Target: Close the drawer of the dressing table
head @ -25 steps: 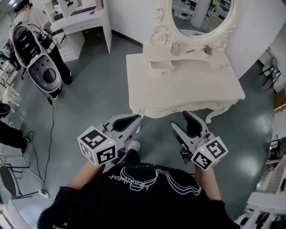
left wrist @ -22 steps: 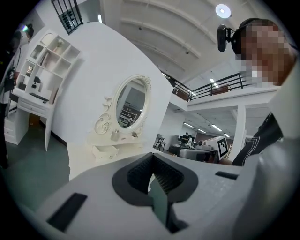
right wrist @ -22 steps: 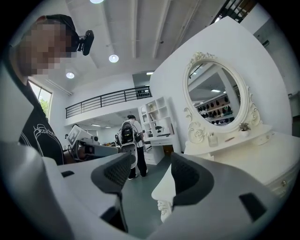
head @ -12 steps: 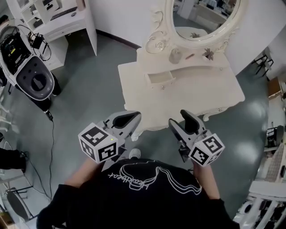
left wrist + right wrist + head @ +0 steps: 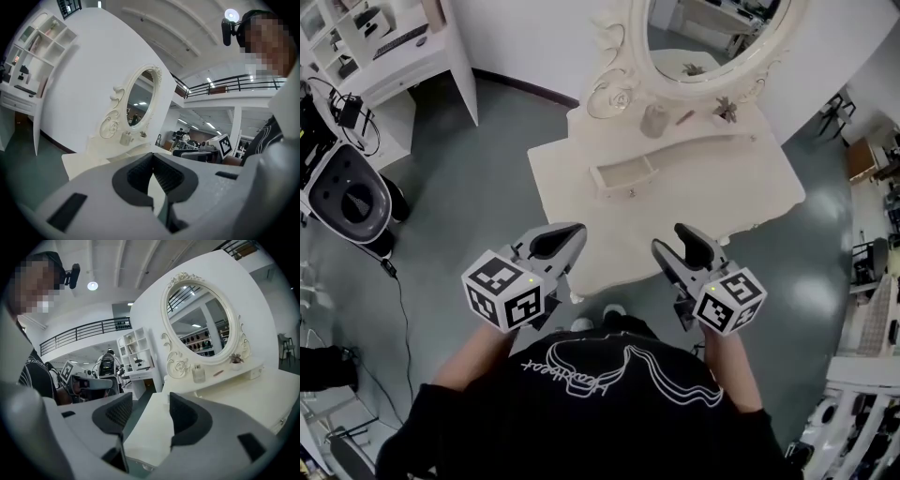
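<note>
The white dressing table (image 5: 703,187) stands ahead of me under its oval mirror (image 5: 712,37). A small drawer (image 5: 623,175) in the low shelf below the mirror is pulled out towards me. My left gripper (image 5: 572,232) hovers short of the table's front left corner. Its pads meet at the tips in the left gripper view (image 5: 152,157) with nothing in them. My right gripper (image 5: 675,242) hangs before the table's front edge, open and empty (image 5: 150,401). Its jaws have just been closing a little. Neither gripper touches the table or drawer.
A glass bottle (image 5: 653,120) and small items sit on the shelf under the mirror. A white desk with shelves (image 5: 394,56) stands at the far left, beside a black-and-white machine (image 5: 347,192) with a cable (image 5: 398,300) on the grey floor. Chairs (image 5: 834,108) stand at the right.
Both grippers have come forward towards the dressing table, which now sits nearer and further left in the head view. The drawer stays pulled out.
</note>
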Demonstrator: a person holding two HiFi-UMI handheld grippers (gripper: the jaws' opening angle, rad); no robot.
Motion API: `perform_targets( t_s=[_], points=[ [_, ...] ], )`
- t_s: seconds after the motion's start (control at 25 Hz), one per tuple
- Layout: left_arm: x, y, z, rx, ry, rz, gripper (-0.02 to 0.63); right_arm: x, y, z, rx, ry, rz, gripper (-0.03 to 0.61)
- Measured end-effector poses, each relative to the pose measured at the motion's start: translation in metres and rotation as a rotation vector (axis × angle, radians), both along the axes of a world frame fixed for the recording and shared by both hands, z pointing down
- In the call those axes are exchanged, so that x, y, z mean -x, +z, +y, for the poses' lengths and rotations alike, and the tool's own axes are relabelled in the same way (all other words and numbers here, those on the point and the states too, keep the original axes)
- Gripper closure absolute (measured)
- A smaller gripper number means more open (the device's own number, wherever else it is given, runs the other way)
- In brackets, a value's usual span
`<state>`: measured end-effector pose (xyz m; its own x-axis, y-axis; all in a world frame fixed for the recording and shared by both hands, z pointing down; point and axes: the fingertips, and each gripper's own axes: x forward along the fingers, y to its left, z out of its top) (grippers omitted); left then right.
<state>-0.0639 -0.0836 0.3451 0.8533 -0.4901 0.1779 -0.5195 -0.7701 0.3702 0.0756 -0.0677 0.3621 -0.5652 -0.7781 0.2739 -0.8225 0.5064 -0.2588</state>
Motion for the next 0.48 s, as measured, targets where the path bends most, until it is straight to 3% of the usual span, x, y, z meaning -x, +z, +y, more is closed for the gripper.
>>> perform_targets(
  t_s=[0.48],
  points=[
    [-0.007,0.041,-0.057,0.029,-0.075,-0.038,0.611,-0.01,0.069,-0.066,0.091,-0.044,0.085,0.347]
  ],
)
